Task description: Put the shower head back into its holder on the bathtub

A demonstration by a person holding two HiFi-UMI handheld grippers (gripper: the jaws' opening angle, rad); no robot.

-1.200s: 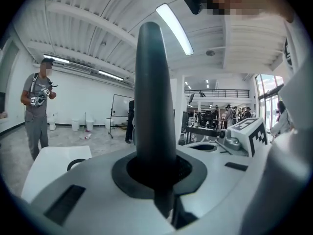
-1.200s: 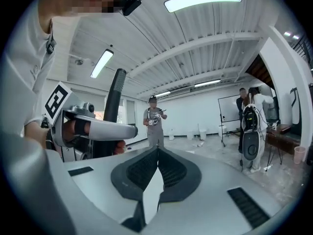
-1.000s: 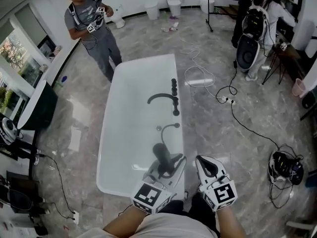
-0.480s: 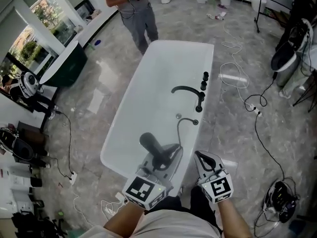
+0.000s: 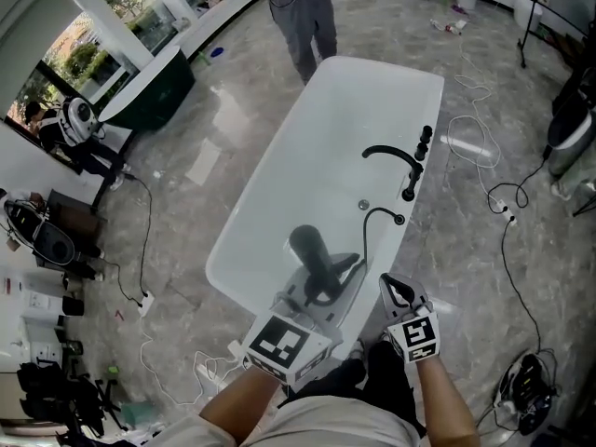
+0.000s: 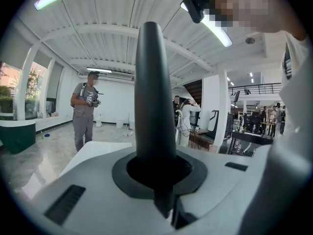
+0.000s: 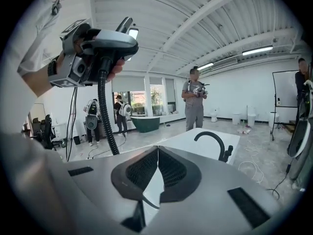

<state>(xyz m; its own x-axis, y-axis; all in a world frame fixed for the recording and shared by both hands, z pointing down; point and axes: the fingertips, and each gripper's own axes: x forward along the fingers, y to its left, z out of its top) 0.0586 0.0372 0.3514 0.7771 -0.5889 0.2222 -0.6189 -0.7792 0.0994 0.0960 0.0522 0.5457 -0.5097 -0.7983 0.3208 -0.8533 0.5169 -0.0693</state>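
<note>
- Both forearms reach in from the bottom edge of the head view, with the grippers pointing away from the body toward the tub (image 5: 279,180).
- The left gripper (image 5: 325,285) hangs over the tub's near end with its marker cube facing up. Its jaws stand narrow — clamped on the shower head (image 5: 312,254).
- The right gripper (image 5: 397,289) sits just beside it, at the tub's near right corner. Its own view looks up at the left one. Its jaws are pressed together with nothing between them.
- The shower head is matte black. A slim handle stands upright between the left pads, and the broad rounded end reaches out past them above the white basin.
- Its ribbed black hose (image 5: 364,226) drops from the head and arcs to a fitting on the right rim, near the black faucet (image 5: 391,154).
- The shower head is off the rim — held in the air over the basin.
</note>
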